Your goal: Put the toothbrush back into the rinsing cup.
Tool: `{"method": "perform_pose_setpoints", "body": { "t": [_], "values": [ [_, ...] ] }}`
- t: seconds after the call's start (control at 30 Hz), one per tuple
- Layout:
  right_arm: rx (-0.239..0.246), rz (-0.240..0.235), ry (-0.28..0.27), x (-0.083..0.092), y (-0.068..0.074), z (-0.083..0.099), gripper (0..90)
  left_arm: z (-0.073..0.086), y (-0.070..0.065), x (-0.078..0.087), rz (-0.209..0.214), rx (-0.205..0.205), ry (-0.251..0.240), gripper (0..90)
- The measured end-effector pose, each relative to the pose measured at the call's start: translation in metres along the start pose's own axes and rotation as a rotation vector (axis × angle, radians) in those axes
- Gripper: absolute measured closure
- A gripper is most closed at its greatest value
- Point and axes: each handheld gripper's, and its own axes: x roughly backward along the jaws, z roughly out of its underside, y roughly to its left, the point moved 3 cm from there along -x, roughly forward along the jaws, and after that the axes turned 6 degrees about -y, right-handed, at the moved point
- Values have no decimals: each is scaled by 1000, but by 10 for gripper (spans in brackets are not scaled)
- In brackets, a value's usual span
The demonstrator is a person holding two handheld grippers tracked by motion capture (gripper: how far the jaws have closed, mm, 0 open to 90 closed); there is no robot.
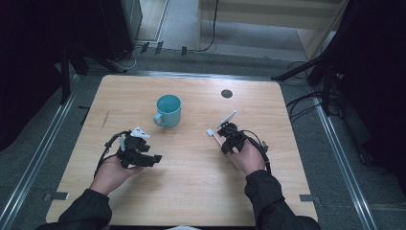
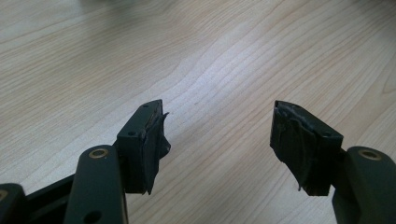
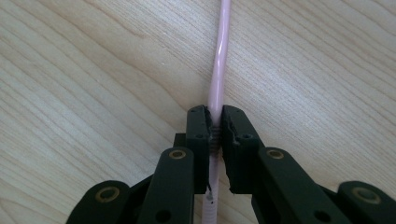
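Note:
My right gripper [image 3: 215,127] is shut on a thin pink stick [image 3: 219,60] with a ribbed stretch between the pads; the stick runs on ahead, low over the wood. In the high view the right gripper [image 1: 221,138] sits right of the table's middle, and the stick [image 1: 216,136] ends in a small white tip [image 1: 209,132] pointing toward the cup. My left gripper [image 2: 219,140] stands open above bare wood, nothing between its fingers. From above, the left gripper [image 1: 152,160] lies at the front left, jaws pointing right. A teal mug [image 1: 168,110] stands upright behind and between both grippers.
The light wooden table [image 1: 191,191] has a dark round hole [image 1: 226,93] near its far edge. Metal rails [image 1: 38,158] run along both sides on the grey floor. Dark stands and cables [image 1: 306,103] crowd the far corners.

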Motion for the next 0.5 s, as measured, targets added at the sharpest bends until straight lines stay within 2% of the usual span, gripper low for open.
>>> {"method": "perform_pose_setpoints", "body": {
  "t": [0.17, 0.33, 0.5],
  "values": [
    [0, -6, -3, 0, -1, 0, 837, 0, 0, 0, 1, 0, 0, 352],
    [-22, -16, 1, 1, -4, 2, 842, 0, 1, 1, -1, -1, -1, 352],
    [-46, -56, -30, 6, -8, 2, 843, 0, 1, 2, -2, 4, -6, 352]
  ]
}}
